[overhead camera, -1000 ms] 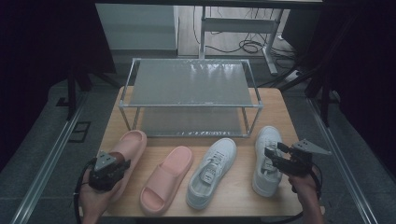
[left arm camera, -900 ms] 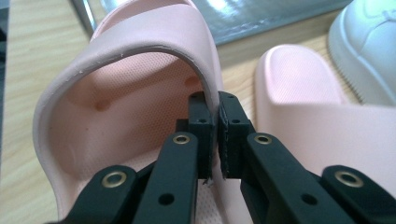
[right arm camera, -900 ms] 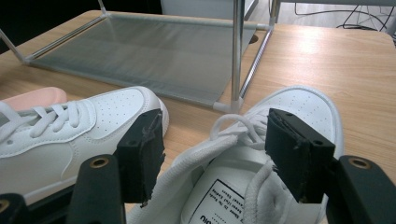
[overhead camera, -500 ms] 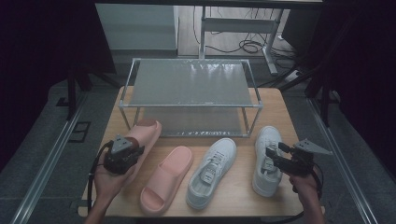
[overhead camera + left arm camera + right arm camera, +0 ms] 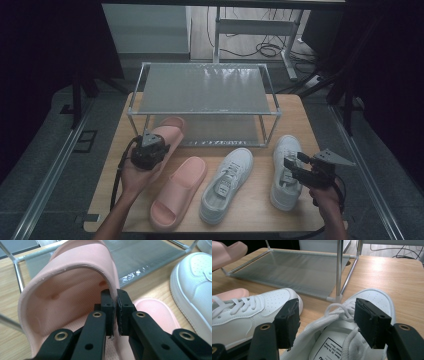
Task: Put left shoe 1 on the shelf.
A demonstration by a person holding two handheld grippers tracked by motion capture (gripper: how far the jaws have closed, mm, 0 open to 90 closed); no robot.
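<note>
While the high view hides its jaws, the left hand-held gripper (image 5: 113, 312) view shows them pinching the pink slide's (image 5: 75, 290) strap.

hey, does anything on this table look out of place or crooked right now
Mostly tidy. One pink slipper is off the table, pinched by its strap in the left gripper, toe at the rack. Its mate and both white sneakers lie flat.

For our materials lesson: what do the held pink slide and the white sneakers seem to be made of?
Pink slide: probably moulded foam or rubber, matte, with a dimpled footbed and one-piece strap. White sneakers: smooth leather-like upper, possibly synthetic, with perforated toe, woven laces and rubbery sole.
</note>
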